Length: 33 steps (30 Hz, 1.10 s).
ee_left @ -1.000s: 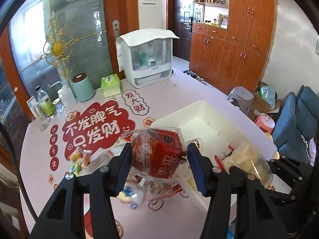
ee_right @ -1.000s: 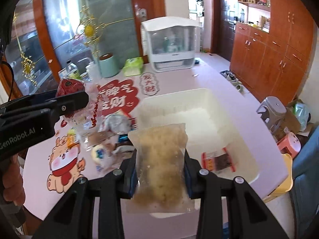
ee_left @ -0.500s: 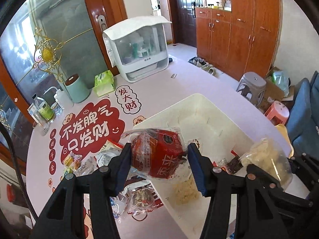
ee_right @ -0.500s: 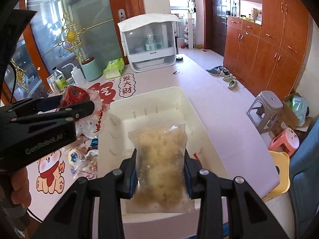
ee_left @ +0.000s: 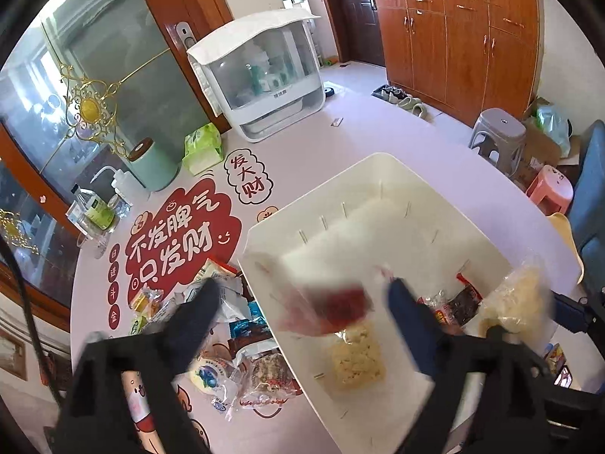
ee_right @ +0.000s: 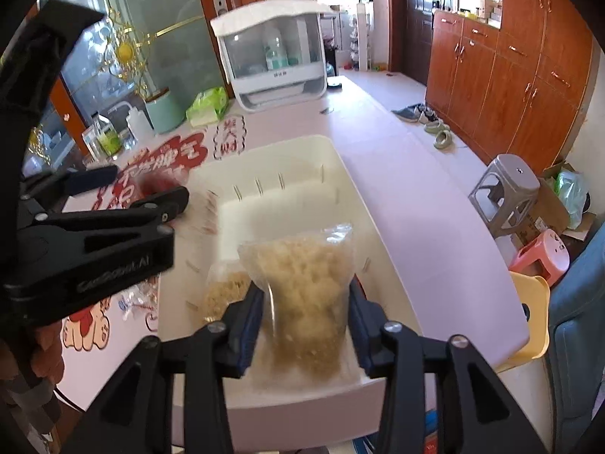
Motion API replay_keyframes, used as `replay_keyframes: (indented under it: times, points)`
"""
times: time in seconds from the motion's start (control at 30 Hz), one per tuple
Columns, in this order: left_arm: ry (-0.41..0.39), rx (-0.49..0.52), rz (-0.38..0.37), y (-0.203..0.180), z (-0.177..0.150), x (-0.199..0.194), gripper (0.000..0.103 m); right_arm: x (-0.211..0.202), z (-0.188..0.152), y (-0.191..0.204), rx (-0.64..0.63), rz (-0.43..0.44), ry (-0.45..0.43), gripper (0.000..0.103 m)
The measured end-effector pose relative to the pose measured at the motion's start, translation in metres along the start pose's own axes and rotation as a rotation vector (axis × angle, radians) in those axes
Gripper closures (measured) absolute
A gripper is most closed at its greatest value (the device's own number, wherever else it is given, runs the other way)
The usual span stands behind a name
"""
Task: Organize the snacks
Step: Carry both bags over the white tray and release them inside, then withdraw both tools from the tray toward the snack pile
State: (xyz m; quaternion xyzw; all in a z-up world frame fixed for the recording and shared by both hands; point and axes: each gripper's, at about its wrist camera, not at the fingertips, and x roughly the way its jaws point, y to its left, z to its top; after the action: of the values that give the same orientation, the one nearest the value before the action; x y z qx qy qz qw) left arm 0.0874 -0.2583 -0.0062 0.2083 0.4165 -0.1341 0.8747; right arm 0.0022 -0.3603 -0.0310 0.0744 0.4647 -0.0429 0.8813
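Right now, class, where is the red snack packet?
In the left wrist view, the red snack packet is blurred between the left gripper's opening jaws, over the white bin, just above a pale snack bag.

Legible only: "不发脾气 只发财" on the red table sticker (ee_left: 177, 249), "发大财" on the small cloud sticker (ee_left: 247, 179), "日进斗金" down the round red dots (ee_left: 113, 287).

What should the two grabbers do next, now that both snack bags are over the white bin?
Probably finish letting go, then draw both back toward the loose snacks on the table. The left hand-held gripper is opening and its red packet blurs free above the white bin. The right hand-held gripper is opening too, with the pale puffed-snack bag between its pads.
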Motion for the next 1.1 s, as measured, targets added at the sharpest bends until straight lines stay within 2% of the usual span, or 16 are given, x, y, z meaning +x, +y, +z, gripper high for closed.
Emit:
replay_keyframes:
  times: [0.07, 0.27, 0.6, 1.1]
  points:
    - [-0.006, 0.006, 0.004, -0.001, -0.003, -0.002, 0.006, 0.002, -0.003, -0.001, 0.002, 0.004, 0.013, 0.049]
    - [-0.001, 0.013, 0.034, 0.002, -0.013, -0.011, 0.006, -0.006, -0.005, 0.001, -0.001, 0.004, -0.006, 0.041]
    - [-0.013, 0.003, 0.058, 0.019, -0.031, -0.033, 0.006, -0.015, -0.009, 0.012, 0.005, 0.02, -0.008, 0.041]
    - [-0.035, -0.01, 0.052, 0.055, -0.064, -0.059, 0.006, -0.028, -0.017, 0.039, 0.03, 0.016, -0.019, 0.041]
